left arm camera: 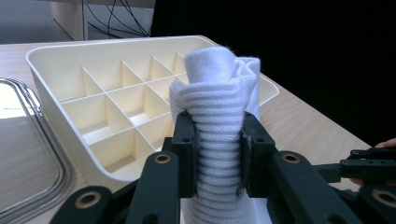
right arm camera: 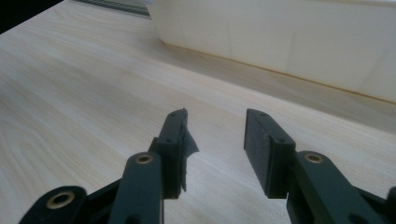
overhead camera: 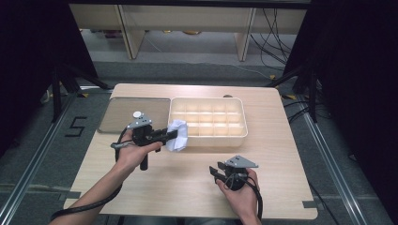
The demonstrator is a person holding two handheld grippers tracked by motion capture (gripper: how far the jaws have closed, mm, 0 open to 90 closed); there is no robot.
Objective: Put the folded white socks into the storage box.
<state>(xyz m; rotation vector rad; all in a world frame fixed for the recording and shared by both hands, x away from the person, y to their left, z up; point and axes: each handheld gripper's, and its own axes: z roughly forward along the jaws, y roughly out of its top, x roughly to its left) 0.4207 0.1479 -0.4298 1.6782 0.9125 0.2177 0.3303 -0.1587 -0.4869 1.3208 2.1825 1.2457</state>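
Note:
A rolled white knitted cloth [left arm camera: 217,116] is pinched between the black jaws of my left gripper [left arm camera: 218,140]. In the high view that cloth [overhead camera: 178,135] hangs at the front left corner of the cream divided box [overhead camera: 209,139], with the left gripper [overhead camera: 171,134] pointing right toward it. The box's compartments [left arm camera: 116,112] look bare. My right gripper [overhead camera: 215,172] rests low near the table's front edge, jaws open with nothing between them [right arm camera: 215,135]; only bare wood lies ahead of it.
A flat metal tray [overhead camera: 131,114] lies left of the box, its rim [left arm camera: 42,135] close to the left gripper. The box's front wall [right arm camera: 280,37] stands ahead of the right gripper. The person's other hand and gripper [left arm camera: 373,161] sit off to the right.

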